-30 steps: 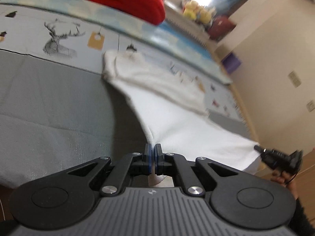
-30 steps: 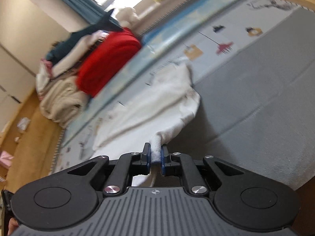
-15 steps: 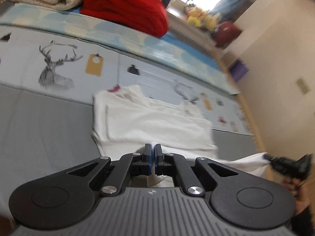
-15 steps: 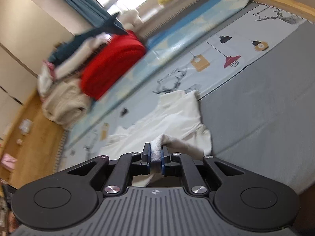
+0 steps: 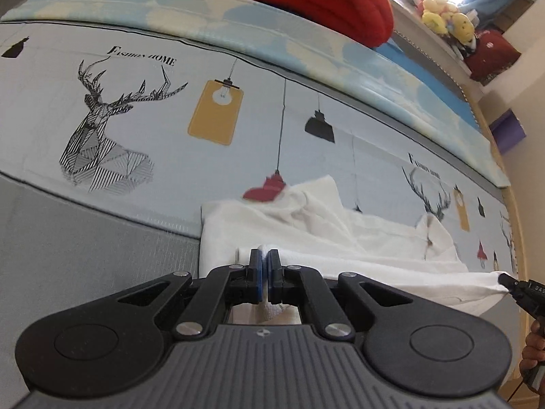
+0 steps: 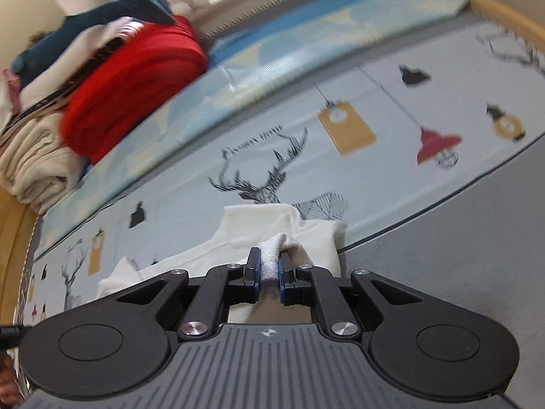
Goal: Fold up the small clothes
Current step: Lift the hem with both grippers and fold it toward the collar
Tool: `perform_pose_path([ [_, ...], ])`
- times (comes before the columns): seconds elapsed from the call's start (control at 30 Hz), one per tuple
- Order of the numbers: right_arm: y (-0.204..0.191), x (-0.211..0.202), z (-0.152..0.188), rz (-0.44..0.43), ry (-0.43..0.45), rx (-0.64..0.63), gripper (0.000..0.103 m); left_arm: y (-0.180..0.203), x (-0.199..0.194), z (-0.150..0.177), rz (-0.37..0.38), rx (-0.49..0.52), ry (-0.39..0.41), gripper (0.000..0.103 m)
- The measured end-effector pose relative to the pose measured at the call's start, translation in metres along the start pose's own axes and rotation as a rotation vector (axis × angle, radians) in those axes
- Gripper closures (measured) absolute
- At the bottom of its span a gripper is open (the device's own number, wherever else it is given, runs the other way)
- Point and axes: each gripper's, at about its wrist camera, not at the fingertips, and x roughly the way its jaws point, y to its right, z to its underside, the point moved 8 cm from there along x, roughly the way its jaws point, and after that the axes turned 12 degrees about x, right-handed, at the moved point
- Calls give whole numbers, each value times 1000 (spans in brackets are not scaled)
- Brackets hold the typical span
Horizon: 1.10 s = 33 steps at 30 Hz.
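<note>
Bedroom floor, printed mat (image 5: 143, 126) with deer and lamp pictures, grey mat (image 5: 85, 248) nearer. Left gripper (image 5: 264, 266) pinched tight on white garment (image 5: 306, 231) edge; cloth runs right to right gripper (image 5: 511, 281), at frame edge. Right gripper (image 6: 269, 267) clamped narrow on bunched garment (image 6: 316, 242) fold. Garment lies rumpled across mat seam. Red blanket (image 6: 129, 88), beige pile (image 6: 34, 163) beyond, blurred; probably folded laundry.

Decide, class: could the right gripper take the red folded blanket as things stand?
Probably not: the right gripper is shut on the white garment, and the red blanket lies far beyond the printed mat.
</note>
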Motion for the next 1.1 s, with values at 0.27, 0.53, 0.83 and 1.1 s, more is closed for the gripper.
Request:
perform_pose_path([
  [0.27,-8,67,-18,100,-11,22,93,-10,41,-15,-28,-47,-67,100],
  [0.53,-4,73,-39,163,100,110,78,-33,35,-33,-21,-136,-11,92],
  [0.83,24,41,-63,110,180,92,64,-46,22,-27,-20,-25,-21,80],
  [1.1,10,82,-24,53,-14,-124,62,-14,58,-18,22,83,-76,71],
])
